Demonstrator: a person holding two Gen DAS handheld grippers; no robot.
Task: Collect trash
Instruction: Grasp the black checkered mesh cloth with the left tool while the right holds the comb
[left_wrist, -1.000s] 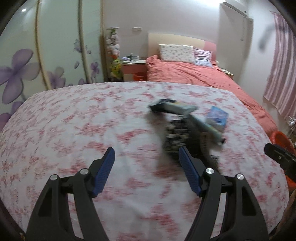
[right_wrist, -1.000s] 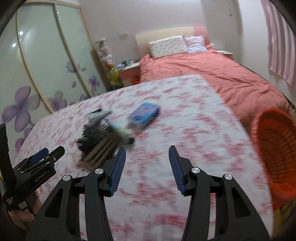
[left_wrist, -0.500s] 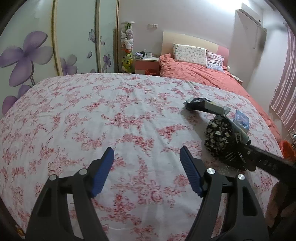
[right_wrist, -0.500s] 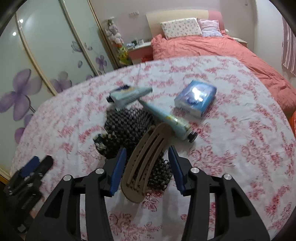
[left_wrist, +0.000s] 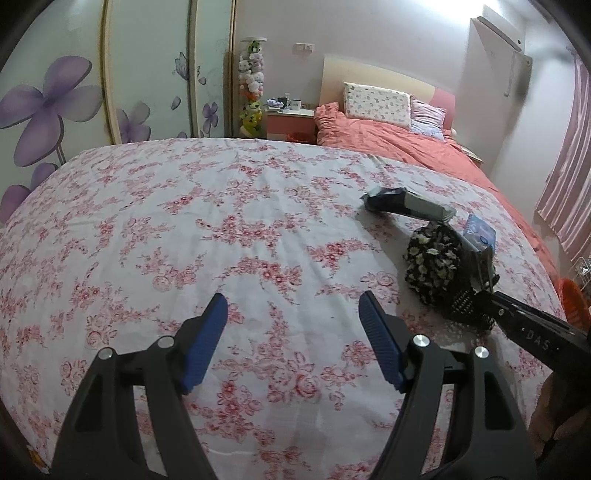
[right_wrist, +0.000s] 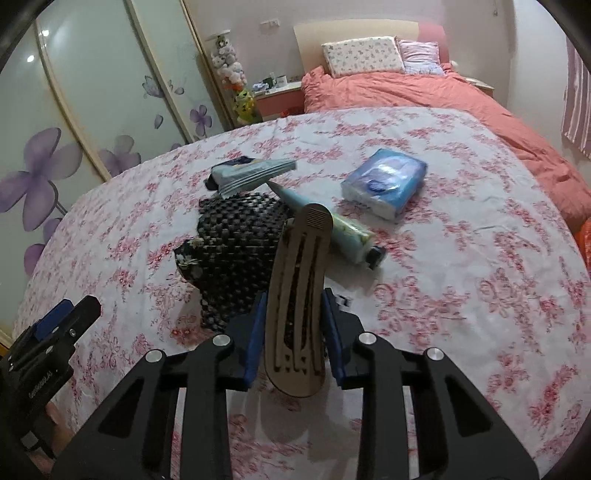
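A tan slotted hair clip (right_wrist: 301, 251) stands between the blue pads of my right gripper (right_wrist: 294, 297). The jaws are closing and the pads press on the clip's two sides. Under and behind the clip lies a black woven pouch (right_wrist: 236, 251), with a pale blue tube (right_wrist: 343, 230), a flat silvery packet (right_wrist: 255, 173) and a blue tissue pack (right_wrist: 384, 181) around it. My left gripper (left_wrist: 291, 339) hovers open over bare floral sheet (left_wrist: 184, 221), left of the pouch (left_wrist: 434, 262), with nothing between its fingers.
An orange basket (left_wrist: 574, 302) shows past the sheet's right edge. A second bed with a red cover (right_wrist: 424, 92) stands behind. Sliding wardrobe doors with purple flowers (left_wrist: 55, 103) line the left side, and a nightstand (left_wrist: 291, 118) stands by them.
My right gripper moved in over the pile and its jaws narrowed onto the tan clip, which now stands straight between the pads. The left gripper swung left, away from the pile.
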